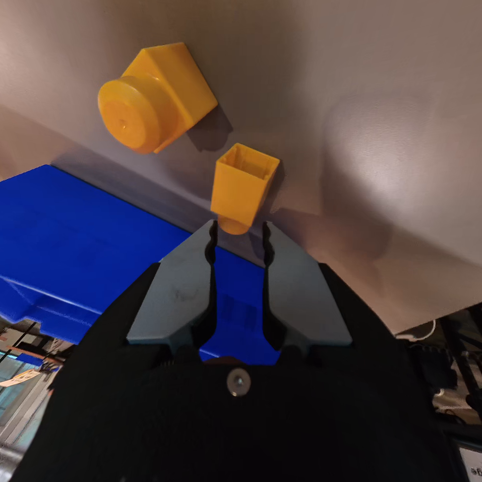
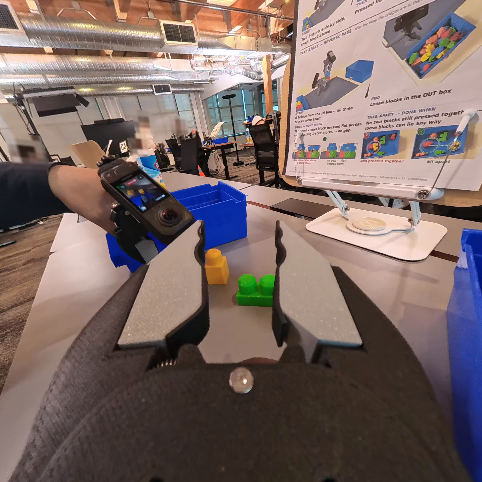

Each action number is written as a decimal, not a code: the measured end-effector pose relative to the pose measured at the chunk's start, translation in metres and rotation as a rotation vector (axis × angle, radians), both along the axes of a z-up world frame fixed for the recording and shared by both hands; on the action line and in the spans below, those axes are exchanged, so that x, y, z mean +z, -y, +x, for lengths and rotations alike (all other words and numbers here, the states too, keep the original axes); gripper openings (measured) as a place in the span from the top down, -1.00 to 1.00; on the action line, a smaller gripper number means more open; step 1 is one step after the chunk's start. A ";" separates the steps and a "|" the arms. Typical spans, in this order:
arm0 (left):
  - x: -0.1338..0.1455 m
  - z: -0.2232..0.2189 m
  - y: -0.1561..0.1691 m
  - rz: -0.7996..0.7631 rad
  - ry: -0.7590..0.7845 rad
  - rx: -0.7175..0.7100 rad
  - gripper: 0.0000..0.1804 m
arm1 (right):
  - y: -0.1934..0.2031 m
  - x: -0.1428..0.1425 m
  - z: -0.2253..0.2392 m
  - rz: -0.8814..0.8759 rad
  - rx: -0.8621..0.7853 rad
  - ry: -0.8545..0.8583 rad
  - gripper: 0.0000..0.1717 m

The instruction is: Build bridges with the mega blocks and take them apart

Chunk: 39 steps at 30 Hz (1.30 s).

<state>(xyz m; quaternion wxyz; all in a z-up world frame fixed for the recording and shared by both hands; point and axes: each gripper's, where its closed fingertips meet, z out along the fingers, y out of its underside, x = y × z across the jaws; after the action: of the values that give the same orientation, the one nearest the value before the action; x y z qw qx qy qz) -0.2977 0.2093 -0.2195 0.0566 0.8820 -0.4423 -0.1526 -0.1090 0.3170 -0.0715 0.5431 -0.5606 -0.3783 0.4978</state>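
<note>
In the left wrist view two yellow one-stud blocks are on the grey table (image 1: pixel 365 156). One (image 1: pixel 156 99) stands with its stud towards the camera. The other (image 1: pixel 243 187) lies on its side, hollow end away, with its stud between my left gripper's (image 1: pixel 240 224) tips. The stud sits close to the left pad and clear of the right pad, so the gripper is open. My right gripper (image 2: pixel 238 227) is open and empty above the table. Past its fingers a green two-stud block (image 2: pixel 254 290) and an upright yellow block (image 2: pixel 216 268) stand on the table.
A blue bin (image 2: pixel 216 208) stands behind the blocks and also shows in the left wrist view (image 1: pixel 78 247). A second blue bin (image 2: pixel 467 313) is at the right edge. An instruction sheet on a white stand (image 2: pixel 378 232) is at the back right. A hand holds the left gripper's camera (image 2: pixel 146 198). The left gripper's tips are roughly 25 cm from the right gripper's. The upright yellow block (image 2: pixel 216 268) is about 9 cm from my left fingertips and 20 cm from my right. Look for it in the left wrist view (image 1: pixel 162 77) too.
</note>
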 end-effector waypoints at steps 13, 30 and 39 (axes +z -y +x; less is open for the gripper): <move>-0.001 -0.019 0.000 0.086 0.073 0.009 0.56 | 0.000 0.002 0.001 -0.009 0.004 -0.014 0.42; 0.000 -0.011 0.006 0.017 0.097 0.013 0.70 | -0.001 0.007 0.004 -0.019 0.007 -0.035 0.42; 0.017 0.011 -0.005 0.054 0.134 -0.017 0.70 | -0.001 0.008 0.006 -0.024 0.007 -0.041 0.42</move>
<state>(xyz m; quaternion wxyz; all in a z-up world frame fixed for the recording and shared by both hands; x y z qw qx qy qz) -0.2864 0.2143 -0.2030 0.0019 0.8877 -0.4482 -0.1055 -0.1034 0.3180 -0.0640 0.5424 -0.5553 -0.3629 0.5155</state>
